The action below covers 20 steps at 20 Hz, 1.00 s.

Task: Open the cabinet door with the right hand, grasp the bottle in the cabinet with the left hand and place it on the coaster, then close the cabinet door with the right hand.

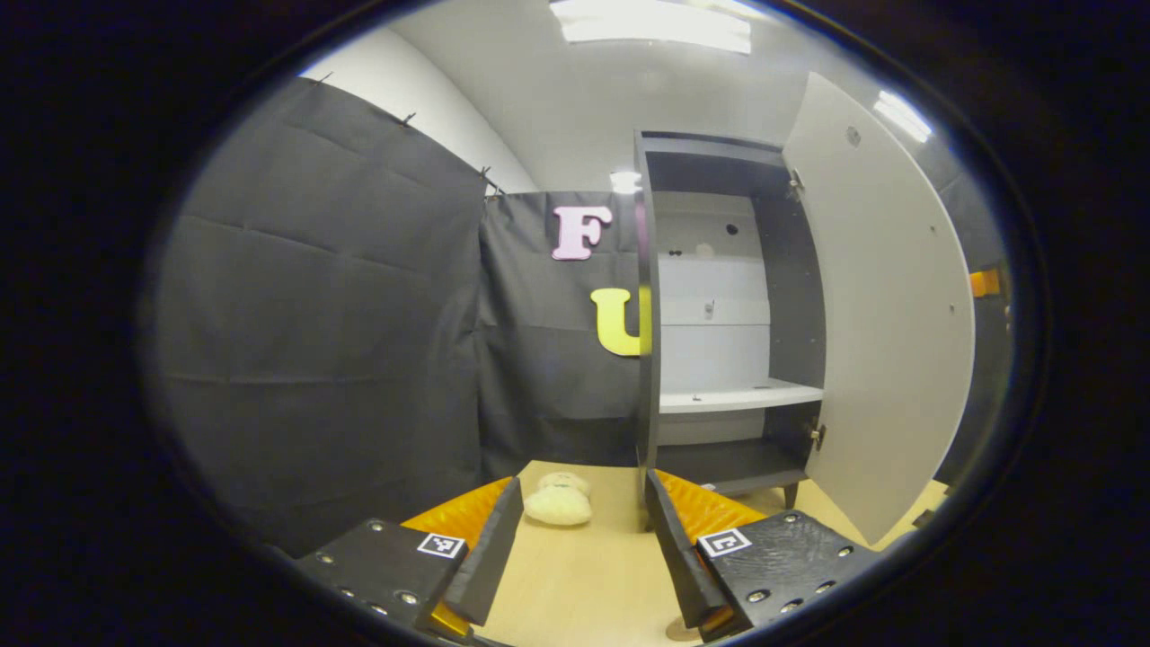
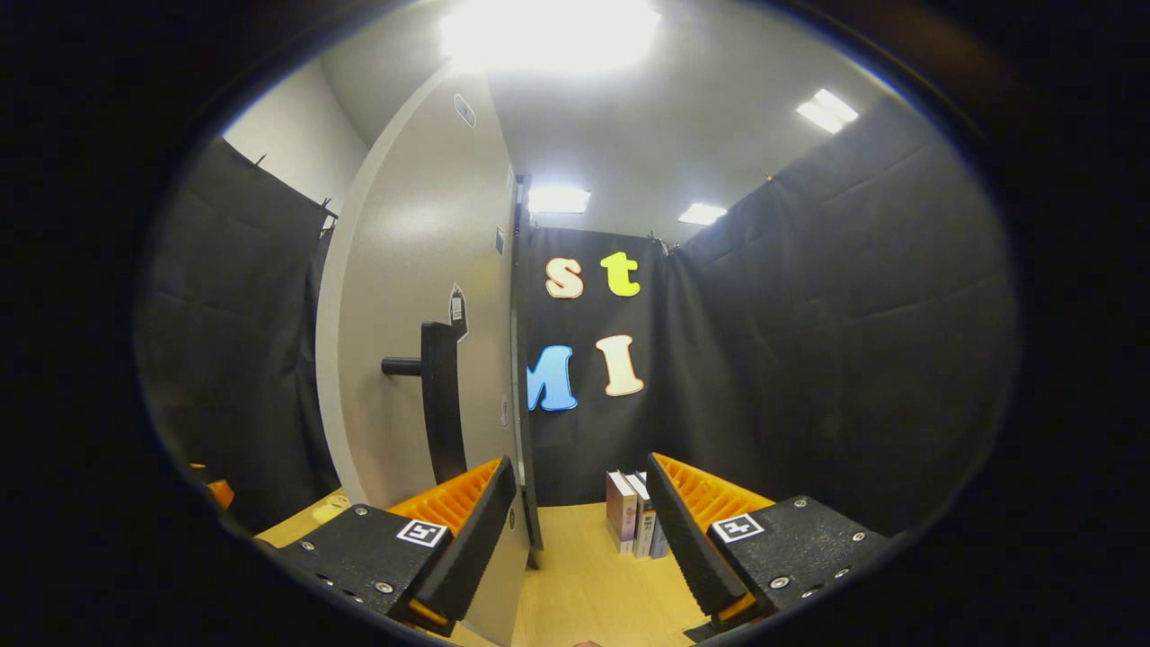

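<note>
Wooden tabletop [image 1: 584, 575] with the cabinet [image 1: 719, 314] standing open on it.
Left of the cabinet lies a plush toy [image 1: 558, 500]; the left gripper [image 1: 584, 548] is spread wide, empty, facing bare shelves. The cabinet door [image 2: 413, 314] and its handle [image 2: 440, 400] are just beyond the spread right gripper [image 2: 575, 530]; books [image 2: 633, 526] stand to the right.

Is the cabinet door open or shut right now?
Open. In the left gripper view the cabinet door is swung wide to the right, exposing the cabinet interior and its white shelf.
</note>
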### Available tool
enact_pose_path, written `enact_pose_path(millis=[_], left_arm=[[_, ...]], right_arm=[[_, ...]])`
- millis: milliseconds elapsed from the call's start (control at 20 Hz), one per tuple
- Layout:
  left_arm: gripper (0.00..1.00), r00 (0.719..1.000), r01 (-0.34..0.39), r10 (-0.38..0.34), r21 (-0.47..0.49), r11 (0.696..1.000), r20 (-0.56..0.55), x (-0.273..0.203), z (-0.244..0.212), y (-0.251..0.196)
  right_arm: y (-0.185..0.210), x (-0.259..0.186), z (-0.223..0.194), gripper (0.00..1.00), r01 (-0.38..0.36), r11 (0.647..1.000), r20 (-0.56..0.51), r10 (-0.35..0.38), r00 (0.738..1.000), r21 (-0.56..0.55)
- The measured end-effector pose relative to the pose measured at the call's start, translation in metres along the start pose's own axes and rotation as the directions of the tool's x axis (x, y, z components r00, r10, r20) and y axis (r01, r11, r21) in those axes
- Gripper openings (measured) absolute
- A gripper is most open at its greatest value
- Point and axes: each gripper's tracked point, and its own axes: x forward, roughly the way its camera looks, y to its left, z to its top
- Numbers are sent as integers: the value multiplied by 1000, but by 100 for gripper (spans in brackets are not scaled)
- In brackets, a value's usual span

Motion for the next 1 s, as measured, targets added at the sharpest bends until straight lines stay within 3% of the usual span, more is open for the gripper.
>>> enact_pose_path(millis=[700,750,1000], left_arm=[[78,1000,-28,28,8,1000,6,-7,-8,76],[75,999,-33,33,8,999,5,-8,-9,82],[78,998,-56,56,6,998,-11,-13,-18,104]], right_arm=[[107,11,-4,91,-91,996,9,91,996,-16],[115,13,-4,91,-99,995,11,100,995,-20],[152,27,-2,91,-133,991,33,134,990,-30]])
